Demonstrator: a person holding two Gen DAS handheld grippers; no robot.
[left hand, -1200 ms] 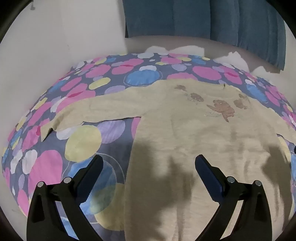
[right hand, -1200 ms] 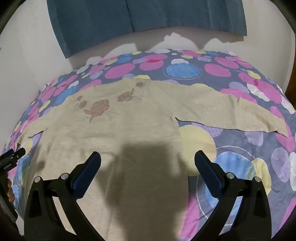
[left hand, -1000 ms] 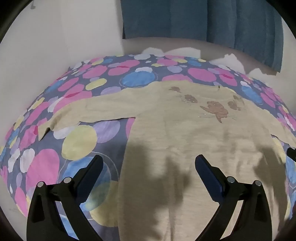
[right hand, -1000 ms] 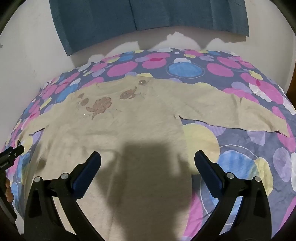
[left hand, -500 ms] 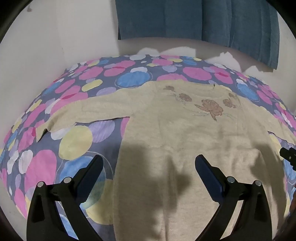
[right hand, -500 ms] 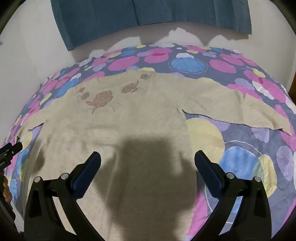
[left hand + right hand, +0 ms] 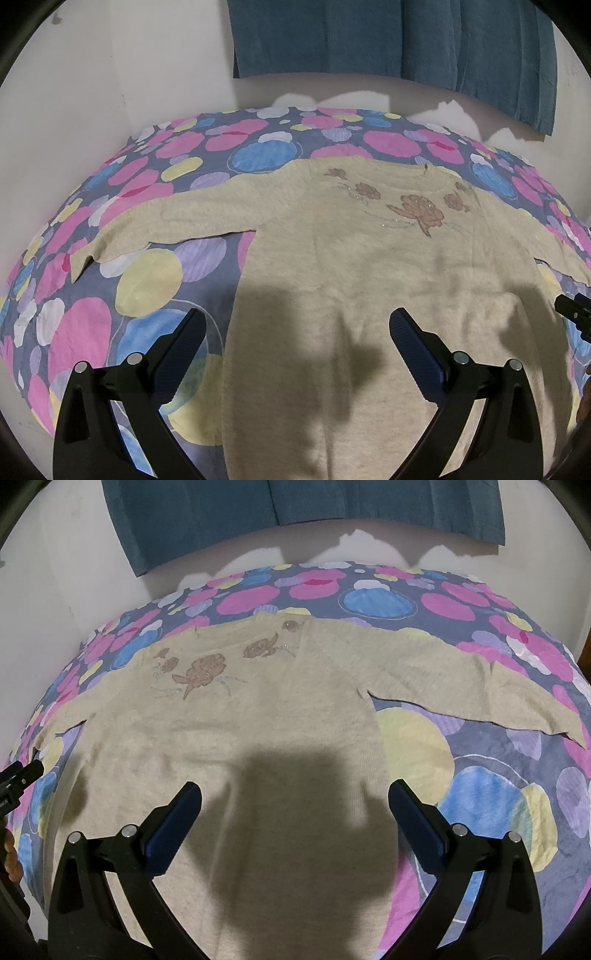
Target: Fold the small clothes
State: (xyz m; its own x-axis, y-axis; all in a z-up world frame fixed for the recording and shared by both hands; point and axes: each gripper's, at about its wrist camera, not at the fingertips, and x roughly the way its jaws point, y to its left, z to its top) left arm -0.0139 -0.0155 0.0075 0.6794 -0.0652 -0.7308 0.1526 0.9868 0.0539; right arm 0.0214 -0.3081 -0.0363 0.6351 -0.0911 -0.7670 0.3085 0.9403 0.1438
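Note:
A beige long-sleeved sweater (image 7: 351,258) with brown flower embroidery lies flat, face up, sleeves spread, on a cloth with coloured circles (image 7: 147,206). It also shows in the right wrist view (image 7: 258,720). My left gripper (image 7: 295,332) is open and empty, above the sweater's lower left side. My right gripper (image 7: 293,805) is open and empty, above the sweater's lower right part. The left sleeve (image 7: 166,225) reaches left; the right sleeve (image 7: 480,690) reaches right.
A white wall (image 7: 110,74) stands behind the surface, with a blue curtain (image 7: 406,37) hanging at the top. The other gripper's tip shows at the right edge of the left wrist view (image 7: 572,314) and at the left edge of the right wrist view (image 7: 18,779).
Both grippers have drifted slightly, so the sweater sits a little more central in each view. Both stay open. The sweater has not moved.

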